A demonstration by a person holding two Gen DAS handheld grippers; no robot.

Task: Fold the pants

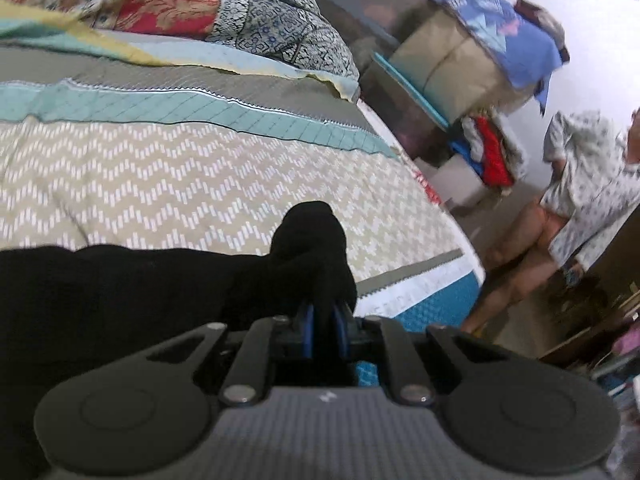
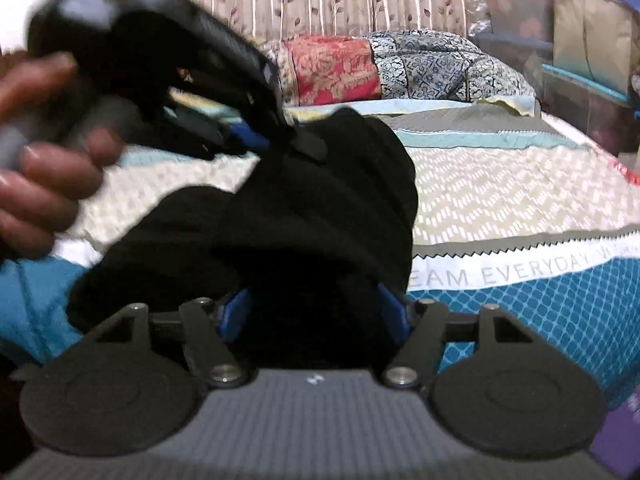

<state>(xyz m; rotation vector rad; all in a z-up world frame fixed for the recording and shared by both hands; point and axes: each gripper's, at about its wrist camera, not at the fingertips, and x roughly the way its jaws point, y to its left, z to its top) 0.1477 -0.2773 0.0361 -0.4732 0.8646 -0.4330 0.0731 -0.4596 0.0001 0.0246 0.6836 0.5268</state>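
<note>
One pair of black pants (image 2: 280, 220) hangs above the bedspread (image 1: 200, 184) between your two grippers. Your left gripper (image 1: 324, 320) is clamped on a bunched fold; your right gripper (image 2: 316, 312) has fingers spread around bunched cloth, grip unclear. Two storage bins (image 1: 404, 120) stand stacked at right, contents unreadable.

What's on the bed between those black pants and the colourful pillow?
Only bedspread: its zigzag band, then teal and grey stripes, between the pants and pillow. The right wrist view shows it.
</note>
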